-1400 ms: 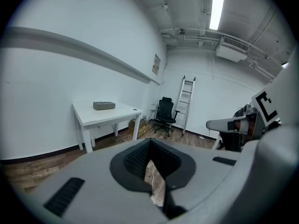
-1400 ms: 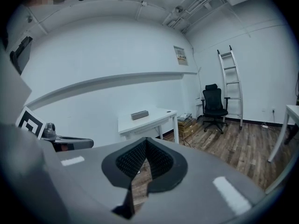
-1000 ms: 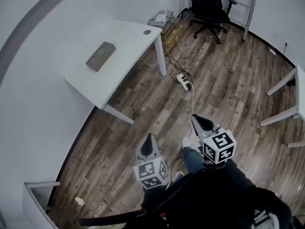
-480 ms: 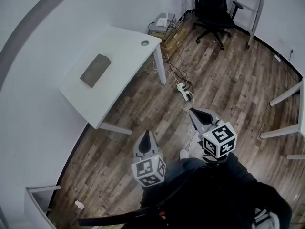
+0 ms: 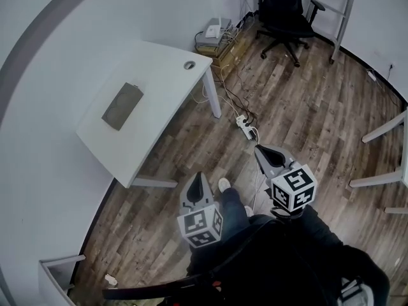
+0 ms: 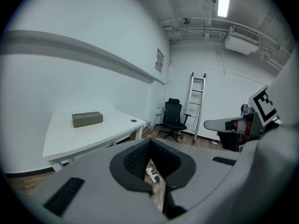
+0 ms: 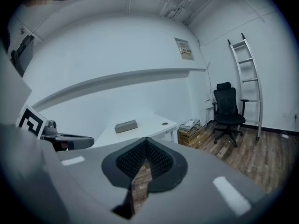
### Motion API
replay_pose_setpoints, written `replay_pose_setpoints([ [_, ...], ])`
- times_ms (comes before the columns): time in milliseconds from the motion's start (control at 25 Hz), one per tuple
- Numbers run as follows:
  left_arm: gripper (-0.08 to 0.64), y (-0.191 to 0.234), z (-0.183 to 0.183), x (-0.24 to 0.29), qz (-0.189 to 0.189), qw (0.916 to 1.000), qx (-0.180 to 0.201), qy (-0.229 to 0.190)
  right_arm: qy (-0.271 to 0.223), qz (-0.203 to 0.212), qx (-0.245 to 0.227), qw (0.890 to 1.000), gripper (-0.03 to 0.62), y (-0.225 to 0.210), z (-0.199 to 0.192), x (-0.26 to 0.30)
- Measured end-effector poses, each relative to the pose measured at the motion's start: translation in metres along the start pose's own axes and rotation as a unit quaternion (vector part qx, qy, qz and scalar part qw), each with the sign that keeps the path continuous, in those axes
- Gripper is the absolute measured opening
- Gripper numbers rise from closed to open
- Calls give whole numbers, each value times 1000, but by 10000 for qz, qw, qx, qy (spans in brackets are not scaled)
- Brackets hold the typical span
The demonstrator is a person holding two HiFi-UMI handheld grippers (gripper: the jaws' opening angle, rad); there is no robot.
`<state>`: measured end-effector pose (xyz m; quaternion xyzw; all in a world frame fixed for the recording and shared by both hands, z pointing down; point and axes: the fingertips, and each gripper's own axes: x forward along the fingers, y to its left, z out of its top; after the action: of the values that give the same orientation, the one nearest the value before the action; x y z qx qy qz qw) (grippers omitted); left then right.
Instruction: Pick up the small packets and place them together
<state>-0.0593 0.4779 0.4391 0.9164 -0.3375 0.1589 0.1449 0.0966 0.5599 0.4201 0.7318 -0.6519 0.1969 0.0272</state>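
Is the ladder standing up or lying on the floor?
Standing up: the ladder leans against the wall beside the black chair.

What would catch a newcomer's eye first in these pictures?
Two grey grippers topped with black-and-white marker cubes, the left gripper and the right gripper, sit low in the head view's middle, both shut on nothing. Upper left stands a white rectangular desk carrying a flat grey-brown block; a black swivel office chair is at the top edge.

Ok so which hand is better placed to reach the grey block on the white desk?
Probably left: the left tool sits nearer the white desk and its grey block; the right tool is farther off. Both are shut, empty, well short of it.
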Motion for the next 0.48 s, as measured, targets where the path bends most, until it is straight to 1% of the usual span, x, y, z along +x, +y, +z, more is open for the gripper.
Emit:
replay_pose_setpoints([
  [240,0,12,18,59,-190,9998,8,38,-8,-102,21,9999,-6,-22,15,49],
  [480,0,31,61,126,-381,9993,65,-24,-57,-189,-28,9998,-6,-41,49,107],
])
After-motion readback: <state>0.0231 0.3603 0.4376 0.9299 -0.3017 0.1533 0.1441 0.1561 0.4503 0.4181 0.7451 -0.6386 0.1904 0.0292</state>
